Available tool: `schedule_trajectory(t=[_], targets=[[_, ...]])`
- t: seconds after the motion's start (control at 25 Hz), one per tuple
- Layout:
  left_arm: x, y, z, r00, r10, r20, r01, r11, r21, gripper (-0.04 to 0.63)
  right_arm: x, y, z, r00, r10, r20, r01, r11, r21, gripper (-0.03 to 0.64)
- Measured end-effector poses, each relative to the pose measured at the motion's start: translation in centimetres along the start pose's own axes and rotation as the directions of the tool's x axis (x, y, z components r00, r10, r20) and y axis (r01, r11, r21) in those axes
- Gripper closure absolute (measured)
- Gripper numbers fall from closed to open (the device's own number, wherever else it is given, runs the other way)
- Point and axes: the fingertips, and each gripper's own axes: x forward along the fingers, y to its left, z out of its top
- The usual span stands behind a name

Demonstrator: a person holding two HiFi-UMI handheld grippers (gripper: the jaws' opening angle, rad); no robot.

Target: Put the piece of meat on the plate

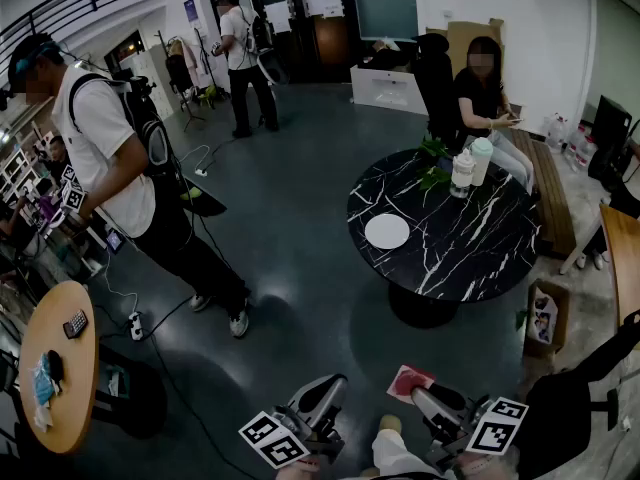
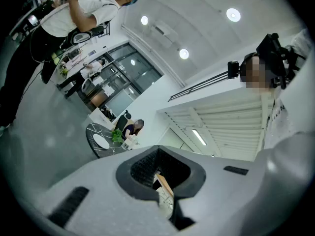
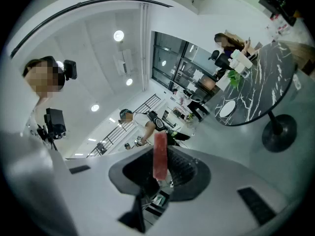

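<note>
Grey office floor underfoot; round black marble desk [image 1: 470, 253] stands well ahead, with a round white plate [image 1: 387, 231] on it. Right hand-held gripper [image 3: 160, 173] pinches a flat red piece of meat [image 3: 160, 151] edge-on, well apart from the plate. Left hand-held gripper [image 2: 160, 176] is empty, jaws apparently slightly apart.

Red meat slab [image 3: 160, 154] sits pinched in right claw [image 3: 160, 177]; white plate [image 1: 387, 231] on table [image 1: 470, 253].

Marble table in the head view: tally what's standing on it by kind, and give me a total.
White plate: 1
Green plant: 1
Drink containers: 2 (clear bottle, pale tumbler)
Total: 4
</note>
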Motion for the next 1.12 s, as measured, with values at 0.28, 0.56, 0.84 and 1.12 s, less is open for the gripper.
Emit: schedule_trajectory(t=[0.28, 0.56, 0.84, 1.12], targets=[[6.1, 2.5, 1.0, 1.000, -0.007, 0.002, 0.007, 1.000, -0.007, 0.586, 2.5, -3.9, 4.6, 1.000, 0.009, -0.007, -0.009, 1.000, 0.005, 0.531], [10.7, 3.7, 1.2, 1.000, -0.010, -0.017, 0.010, 1.000, 0.004, 0.586, 3.1, -7.3, 8.2, 1.000, 0.008, 0.013, -0.008, 1.000, 0.026, 0.531], [13.2, 5.3, 1.2, 1.000, -0.005, -0.027, 0.005, 1.000, 0.003, 0.586, 3.7, -9.4, 10.0, 1.000, 0.004, 0.027, -0.004, 1.000, 0.028, 0.531], [15.8, 8.8, 0.9, 0.999, 0.005, -0.041, -0.006, 0.999, -0.033, 0.586, 5.7, -12.5, 11.1, 1.000, -0.023, 0.015, 0.023, 0.999, 0.043, 0.531]])
